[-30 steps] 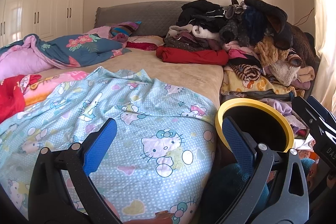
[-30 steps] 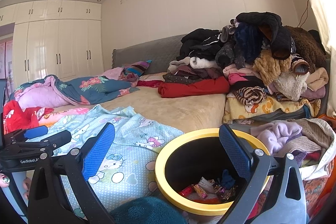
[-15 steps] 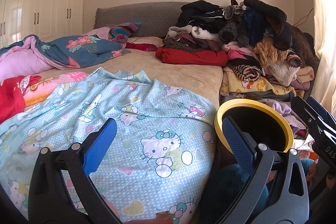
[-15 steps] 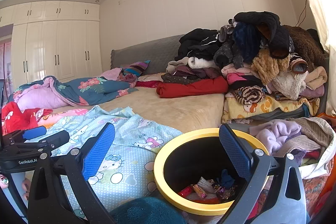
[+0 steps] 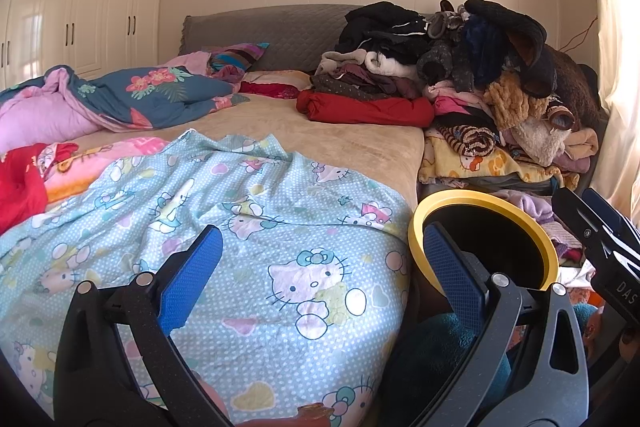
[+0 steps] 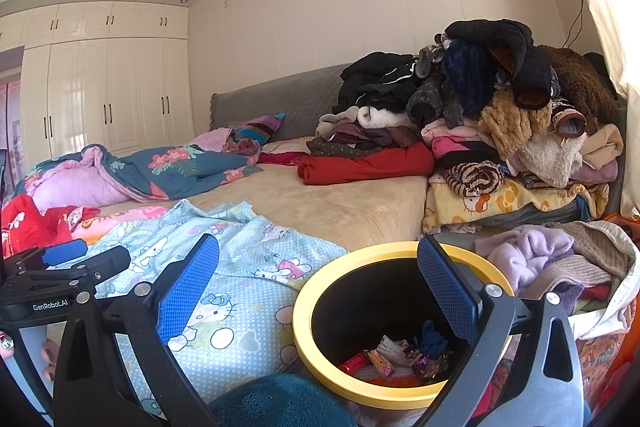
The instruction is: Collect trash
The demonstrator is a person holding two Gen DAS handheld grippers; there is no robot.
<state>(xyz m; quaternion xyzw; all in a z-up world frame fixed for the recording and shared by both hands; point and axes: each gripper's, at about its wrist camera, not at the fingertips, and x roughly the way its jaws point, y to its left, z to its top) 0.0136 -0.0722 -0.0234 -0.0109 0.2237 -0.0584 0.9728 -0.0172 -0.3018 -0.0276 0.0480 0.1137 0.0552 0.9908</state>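
Trash [image 6: 400, 357] lay at the bottom of the yellow-rimmed bin [image 6: 320, 359], a small heap of crumpled wrappers and a red tube, directly ahead of and below the right hand-held gripper [image 6: 318, 285], whose blue-padded jaws stood wide apart and held nothing. That bin sat on the floor against the edge of the bed [image 6: 360, 203], so close to the right hand-held gripper that its right jaw overlapped the far rim in the view. From the left hand-held gripper [image 5: 322, 275], also spread open and empty, the same bin [image 5: 416, 227] was off to the right, while the Hello Kitty sheet [image 5: 248, 211] filled the space straight ahead between its jaws. No loose litter showed on the sheet or on the bare stretch of bed beyond it; whether any hid among the clothes pile [image 5: 460, 67], ahead and to the right, could not be told. Judged from this, the right hand was plainly nearer the bin, and the left was better placed to search over the bed. The round opening had no long axis to line up with, so any drop would only need to come from above its rim.
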